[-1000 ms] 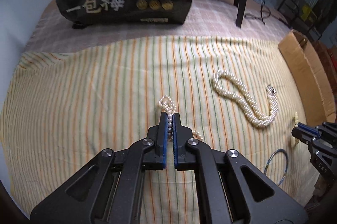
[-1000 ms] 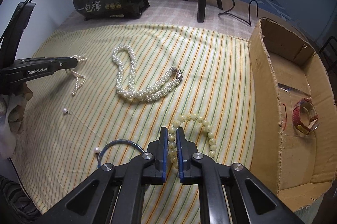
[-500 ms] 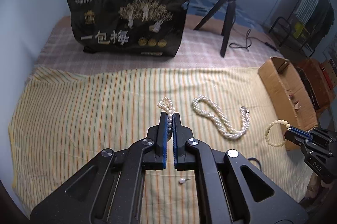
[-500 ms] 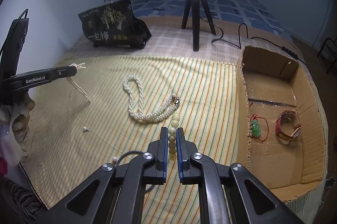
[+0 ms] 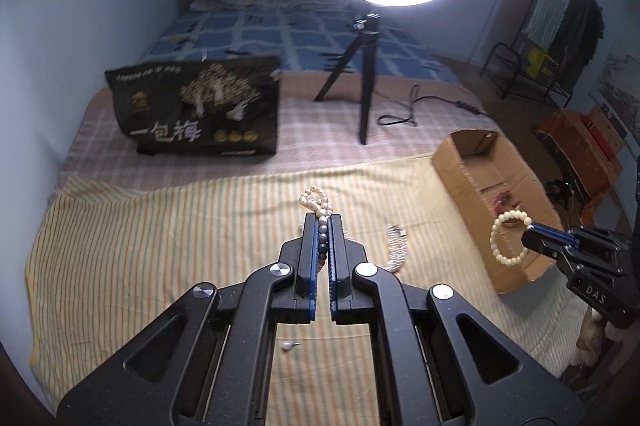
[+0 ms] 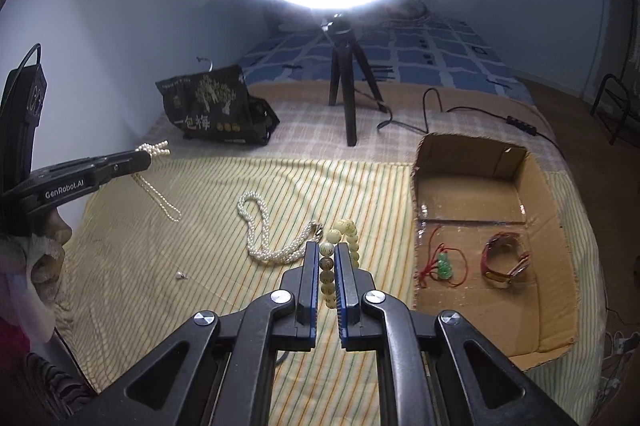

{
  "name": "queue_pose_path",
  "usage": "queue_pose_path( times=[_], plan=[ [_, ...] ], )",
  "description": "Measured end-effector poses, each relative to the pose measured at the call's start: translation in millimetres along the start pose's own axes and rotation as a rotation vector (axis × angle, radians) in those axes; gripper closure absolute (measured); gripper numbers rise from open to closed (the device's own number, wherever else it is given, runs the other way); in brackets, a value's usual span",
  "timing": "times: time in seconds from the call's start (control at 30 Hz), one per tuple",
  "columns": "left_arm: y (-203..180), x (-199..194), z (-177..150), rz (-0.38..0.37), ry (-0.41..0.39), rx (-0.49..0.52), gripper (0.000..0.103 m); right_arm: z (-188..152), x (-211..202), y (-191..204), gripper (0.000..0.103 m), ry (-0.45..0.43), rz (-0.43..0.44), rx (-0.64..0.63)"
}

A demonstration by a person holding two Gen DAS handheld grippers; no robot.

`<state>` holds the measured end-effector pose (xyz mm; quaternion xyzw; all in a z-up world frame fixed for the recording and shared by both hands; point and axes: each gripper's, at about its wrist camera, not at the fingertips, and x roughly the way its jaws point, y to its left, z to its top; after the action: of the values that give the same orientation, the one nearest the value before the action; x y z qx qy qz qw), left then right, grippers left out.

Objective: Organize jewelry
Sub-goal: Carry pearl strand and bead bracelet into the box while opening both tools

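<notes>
My left gripper [image 5: 322, 222] is shut on a thin pearl strand [image 5: 314, 199], which hangs free above the striped cloth [image 5: 160, 246]; its tail [image 6: 158, 191] dangles in the right wrist view. My right gripper [image 6: 326, 246] is shut on a cream bead bracelet [image 6: 344, 228], lifted off the cloth and seen as a hanging loop [image 5: 506, 240] in front of the cardboard box [image 5: 460, 177]. A thick pearl necklace [image 6: 260, 230] lies on the cloth between the two grippers. Inside the box [image 6: 552, 226] lie a red watch [image 6: 506, 260] and a green pendant [image 6: 444, 264] on red cord.
A small pearl stud [image 6: 181, 276] lies on the cloth at the near left. A black printed bag [image 5: 200, 113] stands at the back left. A ring light on a tripod [image 5: 360, 93] with a cable stands behind the cloth. A hand [image 6: 44, 258] holds the left gripper.
Both grippers have risen and tipped upward, lifting the pearl strand and the bead bracelet off the cloth. The bracelet now hangs near the box, and the ring light has come into view.
</notes>
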<state>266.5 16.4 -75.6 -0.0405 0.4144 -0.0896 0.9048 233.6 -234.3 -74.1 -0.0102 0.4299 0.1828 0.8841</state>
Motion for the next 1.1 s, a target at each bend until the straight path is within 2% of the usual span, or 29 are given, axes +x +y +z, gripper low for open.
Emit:
queue_pose_path(
  times=[0.3,0.53,0.8,1.1],
  plan=[
    [-53,-14,9,-0.077,-0.036,0.052,0.101,6,-36,-39,0.098,-0.071,-0.027,0.069],
    [-96,-16,13,-0.128,-0.048,0.096,0.101,1,-53,-74,0.098,-0.093,-0.063,0.122],
    [-141,-5,12,-0.190,-0.029,0.128,0.101,-10,-65,-109,0.098,-0.093,-0.102,0.168],
    [-193,15,23,-0.231,-0.025,0.181,0.101,-22,-59,-145,0.098,-0.059,-0.120,0.231]
  ],
)
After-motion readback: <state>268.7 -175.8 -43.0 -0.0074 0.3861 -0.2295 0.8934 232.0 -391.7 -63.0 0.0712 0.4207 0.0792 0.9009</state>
